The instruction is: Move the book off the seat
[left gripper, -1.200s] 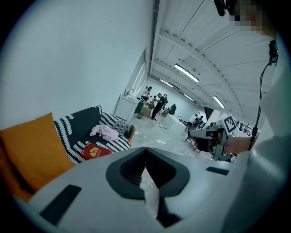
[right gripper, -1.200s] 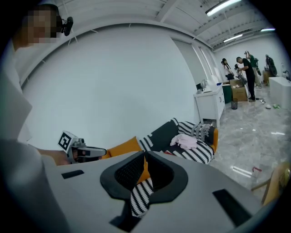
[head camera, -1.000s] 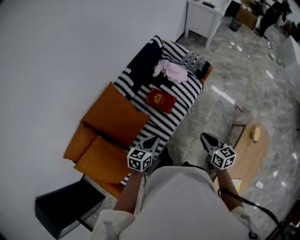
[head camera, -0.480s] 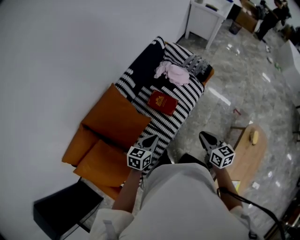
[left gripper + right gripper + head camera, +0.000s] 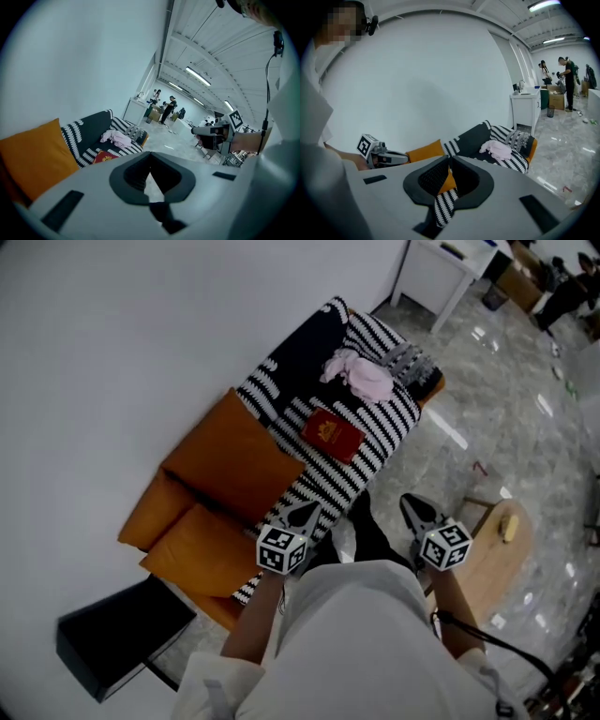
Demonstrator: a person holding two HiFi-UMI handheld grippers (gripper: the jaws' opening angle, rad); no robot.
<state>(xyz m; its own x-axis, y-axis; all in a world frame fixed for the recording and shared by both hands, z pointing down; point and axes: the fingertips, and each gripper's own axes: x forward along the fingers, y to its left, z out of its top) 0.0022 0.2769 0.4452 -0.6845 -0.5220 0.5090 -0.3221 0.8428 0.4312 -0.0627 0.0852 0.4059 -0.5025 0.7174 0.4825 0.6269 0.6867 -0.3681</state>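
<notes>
- Here is the sofa from above, and the red book (image 5: 333, 435) lies flat on the striped throw (image 5: 323, 488) that covers the seat. It sits face up, about mid-seat, with nothing on top of it.
- The left tool (image 5: 302, 514) is pressed together and pinches nothing. Its own view shows the tips meeting with only floor and sofa beyond them.
- The right tool (image 5: 413, 508) has its jaws together too, and it is empty. The orange and stripes seen through its gap are the sofa far behind.
- Both tools are held low, close to the person's body and well apart from the book. That reads to me as a carry posture on the way in, with the reach not yet begun.
- The book lying flat leaves only its edges to pinch, so one tool would have to spread before it goes in.
- The pink cloth (image 5: 361, 379) is bunched just beyond the book and looks apart from it, so it should not snag.
- The count: one book, one pink cloth and two orange cushions, (image 5: 230, 465) and (image 5: 197, 554), stacked at the near end.
- There is also one grey patterned cushion (image 5: 409, 362), one round wooden desk (image 5: 487, 568) and two tools.
</notes>
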